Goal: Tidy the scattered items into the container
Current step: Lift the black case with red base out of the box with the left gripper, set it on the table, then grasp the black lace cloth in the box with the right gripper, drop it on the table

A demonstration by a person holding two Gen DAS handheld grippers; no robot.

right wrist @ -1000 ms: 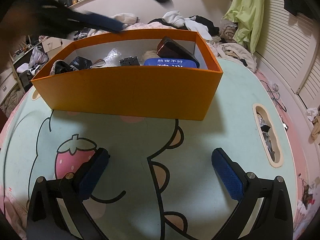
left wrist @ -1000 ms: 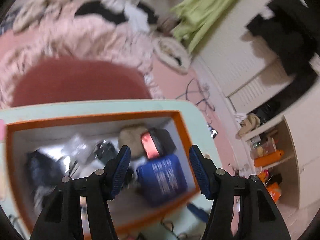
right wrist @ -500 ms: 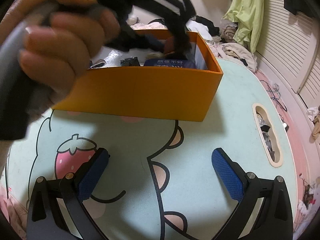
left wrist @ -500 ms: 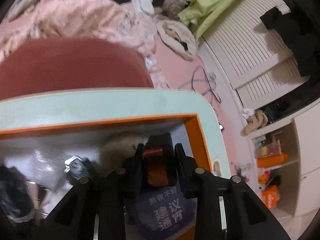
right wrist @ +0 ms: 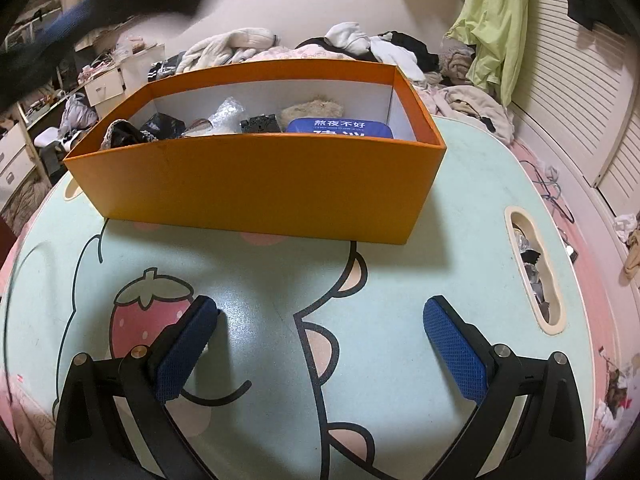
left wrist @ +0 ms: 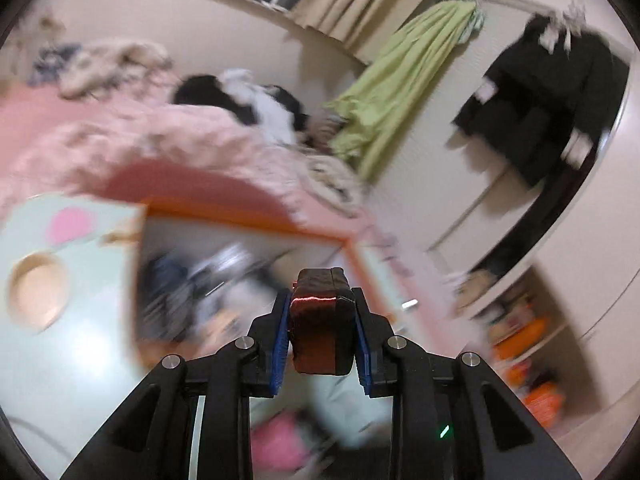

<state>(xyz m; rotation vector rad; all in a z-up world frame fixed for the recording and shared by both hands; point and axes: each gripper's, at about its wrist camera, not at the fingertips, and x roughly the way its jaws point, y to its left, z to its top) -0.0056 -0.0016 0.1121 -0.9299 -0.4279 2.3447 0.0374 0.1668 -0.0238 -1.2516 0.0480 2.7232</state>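
My left gripper (left wrist: 322, 320) is shut on a dark red and black case (left wrist: 322, 328) and holds it in the air above the orange box (left wrist: 248, 222), which is blurred below. In the right wrist view the orange box (right wrist: 256, 184) stands on the mint table and holds a blue tin (right wrist: 340, 128), a beige fluffy item (right wrist: 312, 110), a black small object (right wrist: 259, 123), crumpled plastic (right wrist: 226, 112) and dark items at the left. My right gripper (right wrist: 320, 340) is open and empty, low over the table in front of the box.
The mint table (right wrist: 460, 220) has a strawberry and bear print and an oval slot (right wrist: 534, 272) at the right. Clothes lie heaped on the pink bed (right wrist: 360, 46) behind. A green garment (right wrist: 496, 20) hangs by louvred doors (right wrist: 580, 92).
My left gripper closed on the dark red case inside the box and lifted it up and out. The right gripper has not moved.
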